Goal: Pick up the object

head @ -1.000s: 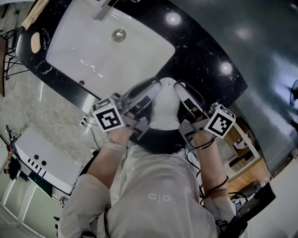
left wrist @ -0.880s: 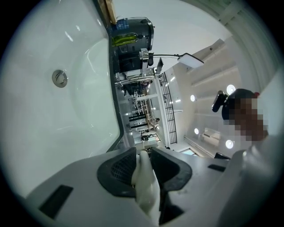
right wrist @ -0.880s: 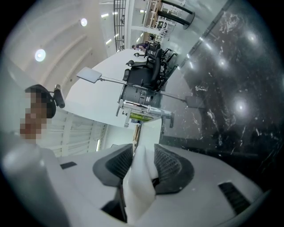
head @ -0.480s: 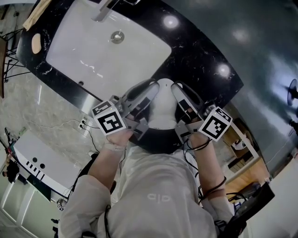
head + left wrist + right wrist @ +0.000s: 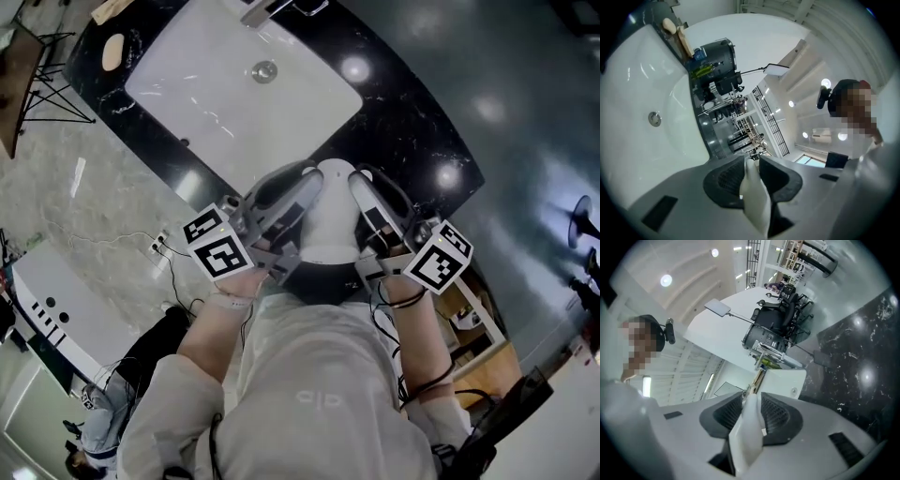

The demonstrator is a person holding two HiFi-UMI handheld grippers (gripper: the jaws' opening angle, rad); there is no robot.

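head view: the left gripper [image 5: 306, 180] and the right gripper [image 5: 362, 180] are held side by side in front of the person's chest, over the near edge of the black marble counter [image 5: 412, 122] and just beside the white sink [image 5: 197, 103], with the white object [image 5: 333, 220] lifted between them, clear of the counter. in each gripper view the jaws stand at a narrow gap, and the dark ribbed pads [image 5: 780, 178] press a thin edge of the white object from both sides. the drain [image 5: 264, 69] lies well apart from both grippers.
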